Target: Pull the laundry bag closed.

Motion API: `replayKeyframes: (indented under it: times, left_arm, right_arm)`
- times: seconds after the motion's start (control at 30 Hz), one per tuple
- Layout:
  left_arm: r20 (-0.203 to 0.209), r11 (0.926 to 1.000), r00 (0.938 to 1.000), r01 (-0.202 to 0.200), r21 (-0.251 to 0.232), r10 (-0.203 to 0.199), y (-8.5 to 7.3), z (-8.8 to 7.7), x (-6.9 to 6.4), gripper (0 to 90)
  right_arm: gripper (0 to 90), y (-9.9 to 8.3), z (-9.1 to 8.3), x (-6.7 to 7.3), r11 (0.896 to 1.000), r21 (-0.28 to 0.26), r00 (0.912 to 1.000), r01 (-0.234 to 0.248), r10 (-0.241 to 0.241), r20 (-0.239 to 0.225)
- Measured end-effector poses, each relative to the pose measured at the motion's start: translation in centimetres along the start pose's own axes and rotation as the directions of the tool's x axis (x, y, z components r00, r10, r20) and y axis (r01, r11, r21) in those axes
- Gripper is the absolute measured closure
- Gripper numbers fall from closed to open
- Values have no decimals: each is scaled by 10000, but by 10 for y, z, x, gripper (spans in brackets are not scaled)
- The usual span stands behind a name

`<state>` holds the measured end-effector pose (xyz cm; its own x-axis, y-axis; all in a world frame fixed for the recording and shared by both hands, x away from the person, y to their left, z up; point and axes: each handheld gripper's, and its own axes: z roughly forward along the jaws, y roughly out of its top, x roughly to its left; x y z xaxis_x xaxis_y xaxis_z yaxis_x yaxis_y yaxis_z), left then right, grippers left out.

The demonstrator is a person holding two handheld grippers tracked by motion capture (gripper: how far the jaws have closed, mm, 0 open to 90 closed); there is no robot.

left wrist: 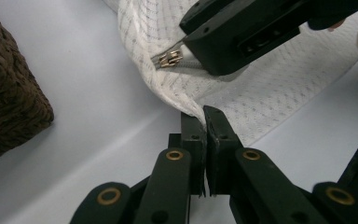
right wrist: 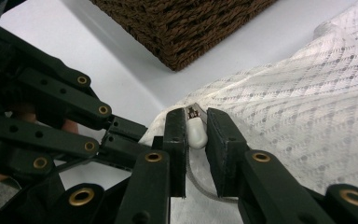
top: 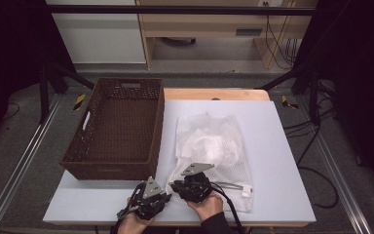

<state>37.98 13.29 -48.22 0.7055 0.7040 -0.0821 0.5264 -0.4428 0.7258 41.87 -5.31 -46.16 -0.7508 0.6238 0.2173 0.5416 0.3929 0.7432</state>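
Stage: since both grippers already grip the near corner of the white mesh bag (top: 209, 151), the work looks like a zip being run, barely started by the look of it; which way it goes cannot be told.
Left gripper (left wrist: 205, 119): jaws clenched on the bag's edge, pinning it.
Right gripper (right wrist: 196, 128): jaws closed around the pale zip pull (right wrist: 196, 130), beside the metal slider (left wrist: 170, 58).
Bag: flat on the white table (top: 272, 146), something white bundled inside.
Left to do: almost the whole zip run.
Around: an empty brown wicker basket (top: 119, 124) stands just left of the bag; nothing blocks the bag's near edge.
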Motion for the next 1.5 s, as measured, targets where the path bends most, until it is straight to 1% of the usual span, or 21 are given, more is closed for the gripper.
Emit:
replayKeyframes:
  times: [0.03, 0.27, 0.3, 0.33, 0.43, 0.5, 0.53, 0.6, 0.7, 0.73, 0.8, 0.9, 0.97, 1.07, 1.13, 1.2, 1.3, 1.4, 1.43, 1.47, 1.5]
  left_arm:
    - [11, 10000, 10000, 5, 0, -5, 0, 0, 0, 860]
    - [-23, 10000, 10000, -15, 2, 15, 0, 0, 0, 860]
    - [-24, 10000, 10000, -9, 2, 9, 0, 0, 0, 860]
    - [-22, 10000, 10000, -9, 2, 9, 0, 0, 0, 860]
    - [-6, 10000, 10000, -25, 15, 25, 0, 0, 0, 857]
    - [95, 10000, 10000, 20, 29, -20, 0, 0, 0, 845]
    - [149, 10000, 9998, 95, 29, -95, 1, 0, 0, 836]
    - [232, 9999, 9997, 102, 68, -103, 1, 0, 1, 816]
    - [447, 9997, 9988, 186, 174, -193, 3, 0, 3, 791]
    - [497, 9994, 9985, 229, 243, -241, 4, -1, 4, 782]
    - [473, 9991, 9985, 244, 343, -260, 6, -2, 5, 760]
    - [490, 9992, 9983, 300, 271, -313, 12, -3, 6, 715]
    - [442, 9993, 9987, 245, 292, -258, 18, -2, 7, 700]
    - [478, 9994, 9986, 214, 267, -226, 26, -1, 8, 695]
    - [434, 9993, 9989, 148, 344, -163, 30, 1, 10, 700]
    - [380, 9989, 9992, 115, 450, -133, 31, 2, 10, 727]
    - [336, 9986, 9994, 52, 532, -70, 28, 2, 9, 855]
    - [151, 9984, 9998, -153, 544, 145, 25, 0, 5, 869]
    - [151, 9984, 9998, -153, 544, 145, 25, 0, 5, 870]
    - [35, 9986, 9996, -273, 463, 272, 23, -1, 2, 871]
    - [-19, 9986, 9995, -299, 442, 300, 21, -1, 1, 871]
  right_arm:
    - [775, 0, 1, 0, 10000, 34, 10000, -23, 23, 47]
    - [770, 1, 5, -1, 9997, 55, 9997, -240, 240, -54]
    - [773, 1, 6, 0, 9997, 71, 9997, -233, 234, -63]
    - [799, 2, 7, 0, 9998, 58, 9998, -192, 192, -35]
    - [811, 2, 7, -1, 9995, 97, 9995, -305, 306, -89]
    - [815, 3, 4, -1, 9997, 25, 9997, -239, 239, -72]
    - [816, 4, 1, -1, 9998, -66, 9998, -192, 191, -72]
    - [817, 7, -3, 0, 9996, -254, 9999, -92, 90, -73]
    - [818, 10, -9, 0, 9993, -345, 9999, 131, -132, -14]
    - [818, 11, -10, 0, 9993, -301, 9998, 206, -205, 21]
    - [819, 11, -12, 0, 9993, -256, 9996, 281, -280, 57]
    - [819, 9, -15, -3, 9993, -237, 9995, 304, -303, 73]
    - [819, 8, -17, -4, 9992, -275, 9995, 299, -297, 69]
    - [818, 7, -18, -4, 9991, -271, 9994, 334, -333, 42]
    - [818, 7, -19, -4, 9990, -292, 9994, 335, -334, 42]
    - [818, 7, -19, -5, 9989, -342, 9994, 335, -334, 29]
    - [814, 6, -19, -6, 9991, -330, 9996, 271, -272, -30]
    - [804, 3, -16, -6, 9993, -377, 9999, 72, -77, -137]
    - [794, 3, -15, -6, 9993, -376, 9999, 67, -72, -150]
    - [771, 2, -15, -5, 9992, -385, 9999, 85, -87, -55]
    - [759, 2, -15, -5, 9991, -421, 10000, 69, -69, 4]
